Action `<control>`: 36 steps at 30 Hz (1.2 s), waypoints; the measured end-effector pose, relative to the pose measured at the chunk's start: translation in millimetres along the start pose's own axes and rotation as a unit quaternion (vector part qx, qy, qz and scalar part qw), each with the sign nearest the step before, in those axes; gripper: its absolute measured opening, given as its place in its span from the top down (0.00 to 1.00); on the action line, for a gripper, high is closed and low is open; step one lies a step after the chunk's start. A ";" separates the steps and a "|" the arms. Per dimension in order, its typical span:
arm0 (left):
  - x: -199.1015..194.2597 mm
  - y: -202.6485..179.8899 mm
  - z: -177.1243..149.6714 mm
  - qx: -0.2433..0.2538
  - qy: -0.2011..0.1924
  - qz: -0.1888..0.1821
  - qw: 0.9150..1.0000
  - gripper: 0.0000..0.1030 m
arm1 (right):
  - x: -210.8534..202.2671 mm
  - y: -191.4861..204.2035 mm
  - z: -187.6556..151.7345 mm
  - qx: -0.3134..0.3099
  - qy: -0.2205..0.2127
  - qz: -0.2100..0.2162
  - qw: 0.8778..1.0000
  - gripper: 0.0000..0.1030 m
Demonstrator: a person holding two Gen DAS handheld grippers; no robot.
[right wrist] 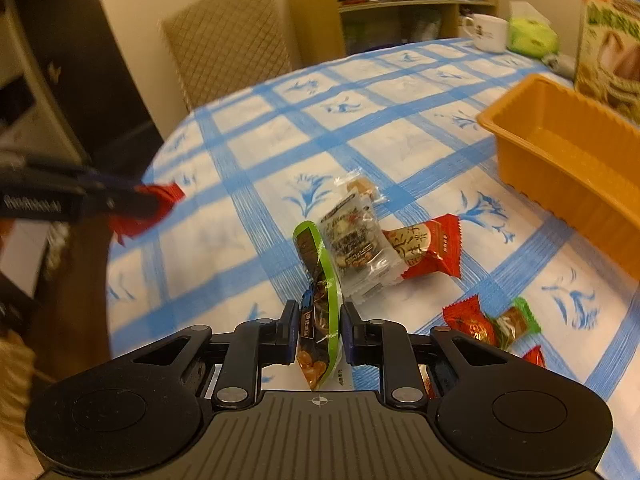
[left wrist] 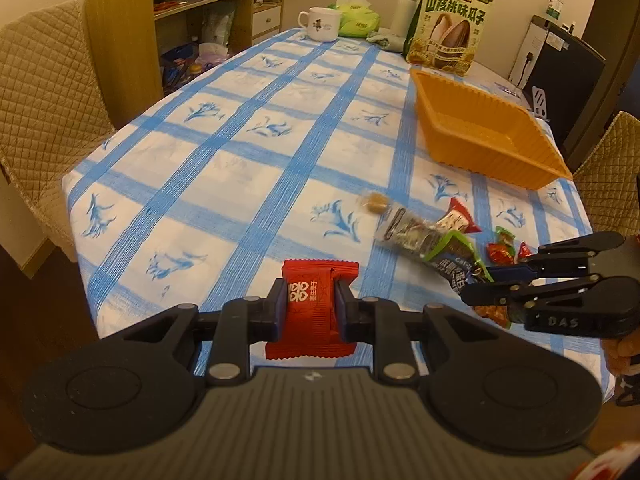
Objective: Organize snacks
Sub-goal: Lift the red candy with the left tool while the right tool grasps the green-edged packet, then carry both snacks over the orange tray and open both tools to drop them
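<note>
Both tools are loaded: the left tool clamps a red packet by its sides, and the right tool is pinched on the edge of a green-rimmed nut pack, lifted off the pile near the table's front edge. The orange tray sits empty, farther back on the right. The sensible course is to carry each straight over the rim, lower inside, then release. The nut pack hangs by a thin edge, so a slow, level carry suits it. Several other snacks remain on the cloth.
</note>
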State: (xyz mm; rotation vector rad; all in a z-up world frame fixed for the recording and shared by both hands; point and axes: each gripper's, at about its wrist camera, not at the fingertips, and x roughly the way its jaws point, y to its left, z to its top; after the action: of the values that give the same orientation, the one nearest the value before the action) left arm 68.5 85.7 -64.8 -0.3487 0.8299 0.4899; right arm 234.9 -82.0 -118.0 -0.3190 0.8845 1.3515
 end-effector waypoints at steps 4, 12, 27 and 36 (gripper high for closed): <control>3.2 -14.8 14.7 0.014 -0.010 -0.011 1.000 0.79 | -25.6 -18.9 9.3 0.064 -0.032 0.011 0.997 0.78; 26.2 -59.9 58.9 0.048 -0.030 -0.047 0.997 0.79 | -75.8 -73.9 30.1 0.150 -0.094 -0.022 0.984 0.78; 102.6 -167.1 177.5 0.080 -0.071 -0.087 0.990 0.79 | -127.3 -198.8 85.2 0.237 -0.165 -0.092 0.953 0.78; 168.0 -216.1 208.2 0.072 -0.042 -0.084 0.993 0.79 | -109.2 -248.3 95.9 0.277 -0.157 -0.097 0.943 0.78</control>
State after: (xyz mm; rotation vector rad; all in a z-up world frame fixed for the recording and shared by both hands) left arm 409.8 51.0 -40.6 -0.2604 0.7421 0.2848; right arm 504.7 -153.5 -48.3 0.2379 0.8958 0.8904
